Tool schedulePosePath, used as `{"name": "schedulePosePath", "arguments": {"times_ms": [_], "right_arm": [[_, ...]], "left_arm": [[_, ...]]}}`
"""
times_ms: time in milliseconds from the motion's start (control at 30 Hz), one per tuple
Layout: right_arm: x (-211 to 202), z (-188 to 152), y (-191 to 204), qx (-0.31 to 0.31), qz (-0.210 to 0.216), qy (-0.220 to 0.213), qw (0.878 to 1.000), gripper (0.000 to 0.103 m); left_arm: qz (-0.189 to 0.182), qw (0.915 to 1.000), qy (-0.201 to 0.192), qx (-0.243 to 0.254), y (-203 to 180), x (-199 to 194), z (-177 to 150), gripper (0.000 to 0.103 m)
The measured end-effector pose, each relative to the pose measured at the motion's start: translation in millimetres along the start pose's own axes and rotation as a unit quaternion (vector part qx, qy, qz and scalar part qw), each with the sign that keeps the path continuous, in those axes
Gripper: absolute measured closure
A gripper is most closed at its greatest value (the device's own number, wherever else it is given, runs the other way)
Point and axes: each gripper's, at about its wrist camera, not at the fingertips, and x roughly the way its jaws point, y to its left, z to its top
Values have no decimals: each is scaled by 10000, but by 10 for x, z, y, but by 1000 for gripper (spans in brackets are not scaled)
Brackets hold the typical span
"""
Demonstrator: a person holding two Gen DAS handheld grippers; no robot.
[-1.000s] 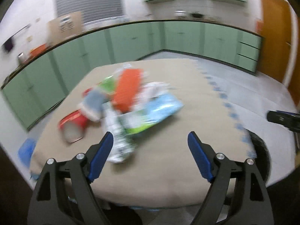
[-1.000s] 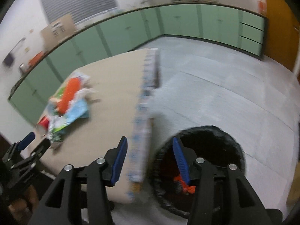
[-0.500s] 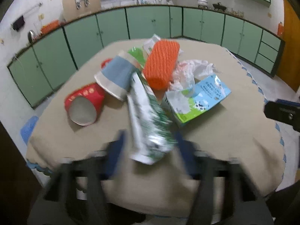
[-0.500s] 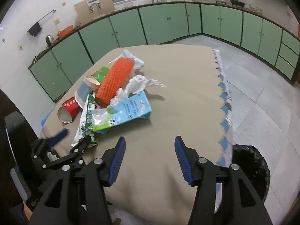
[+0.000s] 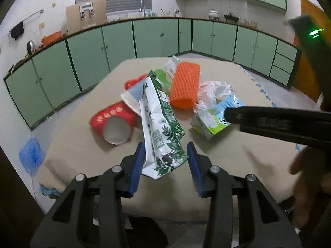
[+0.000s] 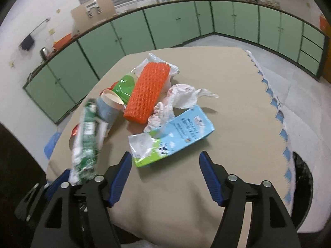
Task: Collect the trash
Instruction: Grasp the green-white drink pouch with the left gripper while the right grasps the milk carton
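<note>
Little can be read. The green-and-white carton (image 5: 161, 122) carries a square QR code, a triangular recycling mark and blocks of small print, all too small to make out. To its left, the red paper cup (image 5: 112, 122) bears a row of pale characters along its side, blurred beyond reading. To the carton's right, the blue-and-green milk carton (image 6: 171, 138) shows lines of white lettering and a small round seal, legible in neither view.

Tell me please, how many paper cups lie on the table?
2 that show clearly. The red cup lies on its side at the left edge of the pile, mouth toward the camera. The blue cup lies just behind it, against the green-and-white carton. Others may hide underneath.
</note>
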Motion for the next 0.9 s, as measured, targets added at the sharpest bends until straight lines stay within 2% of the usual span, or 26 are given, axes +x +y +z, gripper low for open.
{"name": "schedulePosePath", "arguments": {"times_ms": [200, 300, 367, 433, 533, 600, 733, 900], "right_arm": [[198, 13, 264, 162, -420, -109, 9989, 26], [307, 28, 400, -24, -872, -189, 9960, 26], [401, 23, 425, -127, -1157, -92, 9932, 26], [430, -9, 380, -139, -1225, 49, 9924, 28], [325, -83, 176, -142, -1387, 12, 9902, 28], [195, -98, -126, 118, -1573, -43, 9875, 28], [15, -98, -480, 609, -1379, -60, 9886, 27], [-77, -116, -434, 461, -1162, -225, 9919, 26]], "left_arm": [[-8, 10000, -48, -25, 335, -41, 2, 63], [-53, 9999, -53, -108, 455, -31, 2, 63], [-88, 9998, -54, -189, 522, -25, 5, 63], [-140, 9996, -41, -256, 558, -11, 3, 63], [-221, 9994, -41, -278, 569, 6, 17, 63], [-286, 9992, -51, -259, 554, 7, 17, 63], [-398, 9990, -39, -197, 441, 21, 6, 63], [-501, 9987, -28, -84, 272, 17, 5, 63]]}}
